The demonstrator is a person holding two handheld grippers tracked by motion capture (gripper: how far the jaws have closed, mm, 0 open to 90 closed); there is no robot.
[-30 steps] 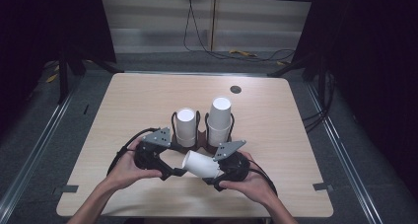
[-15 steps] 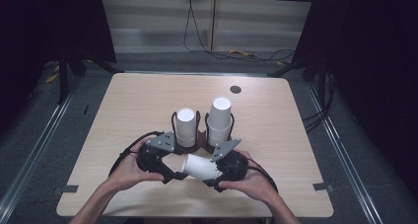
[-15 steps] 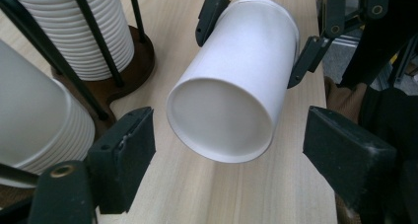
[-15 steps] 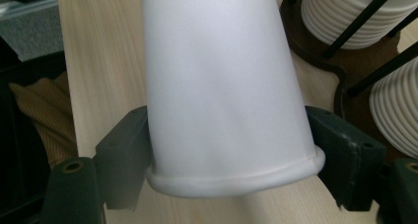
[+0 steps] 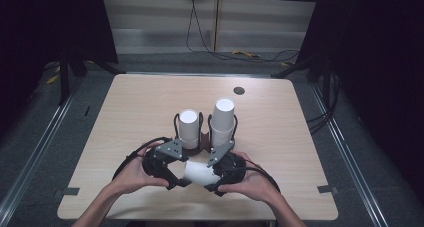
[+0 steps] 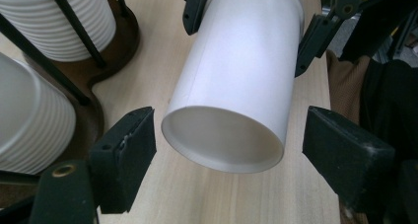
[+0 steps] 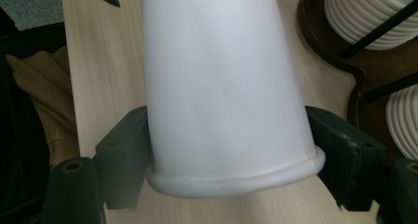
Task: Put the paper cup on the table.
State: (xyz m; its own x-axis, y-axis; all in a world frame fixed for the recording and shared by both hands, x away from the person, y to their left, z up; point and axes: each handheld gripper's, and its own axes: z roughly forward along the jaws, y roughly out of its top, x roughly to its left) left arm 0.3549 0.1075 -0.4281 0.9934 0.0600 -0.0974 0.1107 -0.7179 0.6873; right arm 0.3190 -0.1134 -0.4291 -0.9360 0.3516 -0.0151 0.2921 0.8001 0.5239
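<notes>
The right gripper (image 5: 212, 184) pinches a white cup (image 5: 199, 173) that lies sideways above the table (image 5: 280, 137), its pads pressed on both sides near the rolled rim. The left gripper (image 5: 177, 179) stands at the cup's other end; its jaws have just been closing, yet in the left gripper view a gap shows on each side between the pads and the cup (image 6: 236, 86). The hands (image 5: 135, 169) hide most of both grippers from above. Just beyond the grippers stand two stacks of ribbed cups (image 5: 223, 119) in a wire holder (image 5: 202, 137); the gripper views cut them off at the edge.
</notes>
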